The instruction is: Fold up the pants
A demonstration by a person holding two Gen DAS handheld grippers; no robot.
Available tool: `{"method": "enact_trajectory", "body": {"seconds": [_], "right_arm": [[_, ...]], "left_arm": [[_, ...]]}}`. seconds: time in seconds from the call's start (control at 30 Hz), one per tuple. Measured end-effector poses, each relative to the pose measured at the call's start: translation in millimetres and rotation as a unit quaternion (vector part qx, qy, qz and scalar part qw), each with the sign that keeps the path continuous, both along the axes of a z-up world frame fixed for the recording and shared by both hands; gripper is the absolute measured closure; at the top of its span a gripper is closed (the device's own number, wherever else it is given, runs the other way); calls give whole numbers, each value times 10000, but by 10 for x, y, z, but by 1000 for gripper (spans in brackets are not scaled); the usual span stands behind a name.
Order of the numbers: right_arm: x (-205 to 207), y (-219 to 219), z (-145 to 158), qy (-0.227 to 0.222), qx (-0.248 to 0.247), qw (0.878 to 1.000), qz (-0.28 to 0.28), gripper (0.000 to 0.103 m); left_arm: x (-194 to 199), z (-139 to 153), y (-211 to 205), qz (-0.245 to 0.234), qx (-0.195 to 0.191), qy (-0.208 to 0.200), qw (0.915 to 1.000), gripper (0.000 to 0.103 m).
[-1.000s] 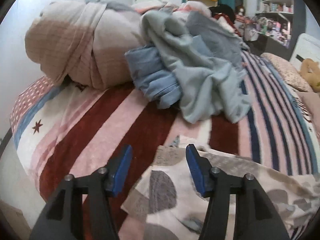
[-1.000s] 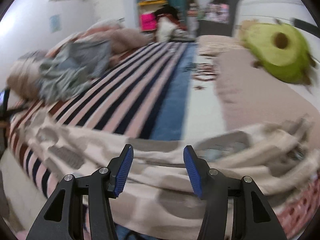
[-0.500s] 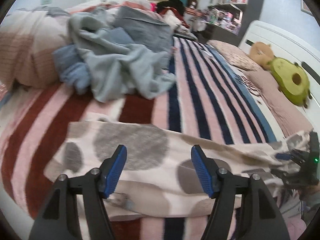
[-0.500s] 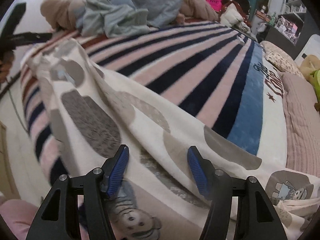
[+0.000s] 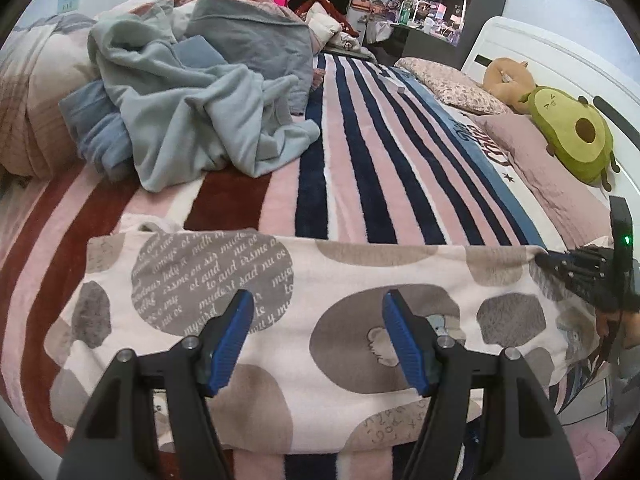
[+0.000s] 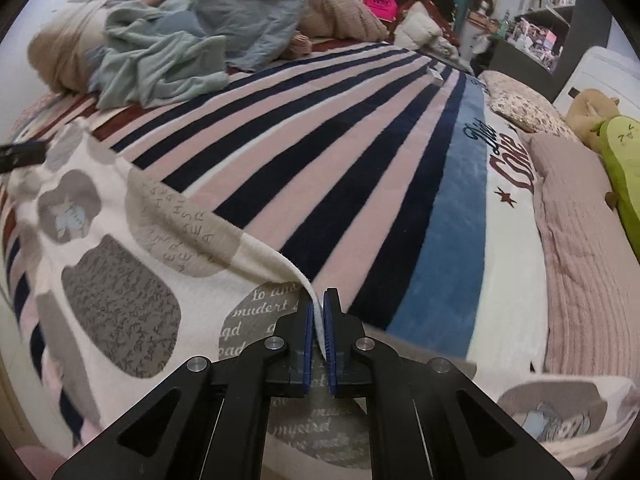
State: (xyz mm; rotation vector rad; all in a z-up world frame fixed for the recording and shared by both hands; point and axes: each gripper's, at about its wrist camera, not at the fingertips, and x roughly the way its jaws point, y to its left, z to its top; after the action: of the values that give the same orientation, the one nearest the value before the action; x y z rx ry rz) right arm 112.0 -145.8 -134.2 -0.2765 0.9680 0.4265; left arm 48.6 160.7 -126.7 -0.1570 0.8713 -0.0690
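The pants (image 5: 304, 344) are cream with grey and beige patches and printed script. They lie stretched across the near edge of the striped bed. My left gripper (image 5: 318, 334) is open and hovers just above their middle. My right gripper (image 6: 319, 322) is shut on the far edge of the pants (image 6: 120, 280) and lifts it into a small ridge. It also shows at the right edge of the left wrist view (image 5: 576, 268), pinching the pants' far right corner.
A pile of light blue and grey clothes (image 5: 192, 100) and a beige quilt (image 5: 28, 92) sit at the far left of the striped blanket (image 5: 360, 152). Pink pillows (image 5: 556, 168), an avocado plush (image 5: 572, 132) and a white headboard (image 5: 560, 60) are at right.
My right gripper has closed on the pants' edge; it was open before. My left gripper stayed open and swung right over the pants, which now lie stretched flatter.
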Motion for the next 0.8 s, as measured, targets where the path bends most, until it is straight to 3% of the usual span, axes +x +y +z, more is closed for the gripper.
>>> {"method": "enact_trajectory", "body": {"seconds": [0.1,0.23,0.43,0.53,0.63,0.8], "right_arm": [[95,-12,-89,174,44,9998,-126,100],[44,-218,45,56,197,9994,-286,69],[-327,-1012,518,-329,176,9964,-756,59],[-586,-1470,656,-424,174,9927,-1112,58],[-886,-1970,747,-452,425,9854,-1588,58],[-1307,-2443,732,-402,986,9759,-1905,47]], "left_arm": [[18,-59,-10,3,-8,72,10000,40],[3,-60,-25,-38,-55,67,10000,40],[-27,49,-93,-194,-85,-97,9997,39],[-21,103,-167,-283,-148,-168,9993,39],[-9,137,-257,-377,-144,-204,9990,39],[-14,171,-384,-483,-96,-225,9985,39]]}}
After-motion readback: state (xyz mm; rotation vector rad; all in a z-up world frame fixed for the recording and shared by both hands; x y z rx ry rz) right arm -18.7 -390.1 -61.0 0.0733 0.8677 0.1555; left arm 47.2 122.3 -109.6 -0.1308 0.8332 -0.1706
